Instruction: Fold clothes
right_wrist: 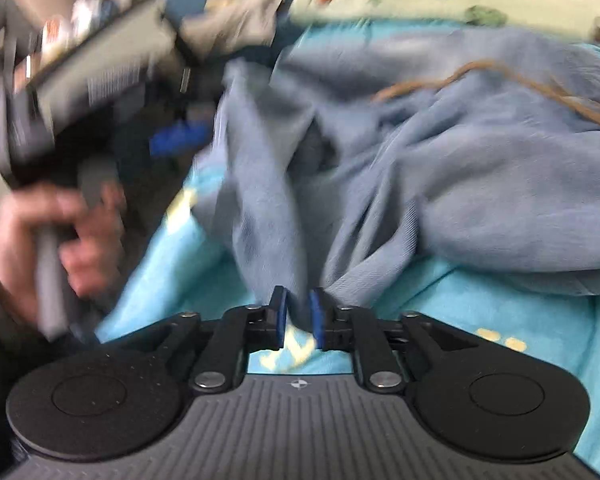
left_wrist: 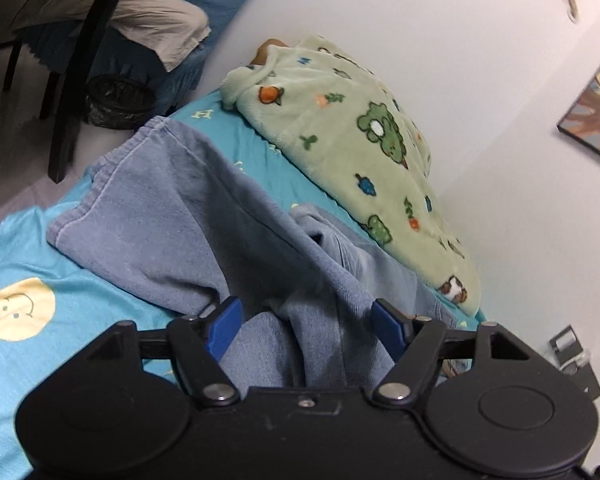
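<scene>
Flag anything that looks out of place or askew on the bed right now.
The blue garment lies bunched and twisted across the turquoise sheet, not flat. The right gripper pinches a gathered fold of it; the left gripper is open with cloth between its fingers. A green fleece blanket lies rumpled beside it.

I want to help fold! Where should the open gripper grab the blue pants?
Probably the hemmed leg end of the blue pants, coming from the left gripper's left. That edge lies flat and free on the sheet; the middle is bunched, and the right gripper pinches there.

Green blanket (left_wrist: pixel 352 152) and wall (left_wrist: pixel 480 80) beyond jeans (left_wrist: pixel 204 216).
</scene>
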The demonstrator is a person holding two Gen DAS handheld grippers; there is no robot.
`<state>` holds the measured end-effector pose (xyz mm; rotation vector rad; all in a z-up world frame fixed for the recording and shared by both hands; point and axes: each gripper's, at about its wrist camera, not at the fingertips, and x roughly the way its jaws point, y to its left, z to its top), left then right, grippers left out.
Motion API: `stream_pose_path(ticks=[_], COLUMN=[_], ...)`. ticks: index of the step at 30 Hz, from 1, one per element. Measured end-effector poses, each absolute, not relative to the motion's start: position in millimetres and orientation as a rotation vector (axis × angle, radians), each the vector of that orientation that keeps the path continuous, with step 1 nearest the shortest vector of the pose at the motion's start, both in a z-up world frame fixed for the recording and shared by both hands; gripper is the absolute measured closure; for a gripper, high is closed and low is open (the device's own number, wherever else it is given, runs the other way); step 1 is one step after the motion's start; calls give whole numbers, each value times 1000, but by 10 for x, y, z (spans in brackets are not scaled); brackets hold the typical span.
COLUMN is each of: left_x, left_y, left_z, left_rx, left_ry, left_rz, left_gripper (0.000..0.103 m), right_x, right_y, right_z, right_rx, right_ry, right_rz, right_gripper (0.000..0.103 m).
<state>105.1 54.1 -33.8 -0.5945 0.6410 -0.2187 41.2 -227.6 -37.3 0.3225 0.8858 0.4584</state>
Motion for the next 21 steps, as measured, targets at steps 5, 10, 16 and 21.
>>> stream_pose_path(ticks=[5, 10, 16, 21], left_x=[1097, 1105, 1069, 1065], left_y=[582, 585, 489, 518], left_z=[-341, -351, -291, -348], left_rx=[-645, -681, -584, -618], left_ry=[641, 643, 618, 639], left_rz=[-206, -220, -190, -193], left_gripper=[33, 33, 33, 33], right_x=[343, 224, 339, 232], right_y=[-3043, -3772, -4014, -4064], right_z=[-370, -778, -1066, -992], right_rx=[634, 1017, 1290, 1362], right_ry=[775, 807, 804, 743], right_rz=[121, -239, -296, -277], right_gripper=[40, 29, 25, 25])
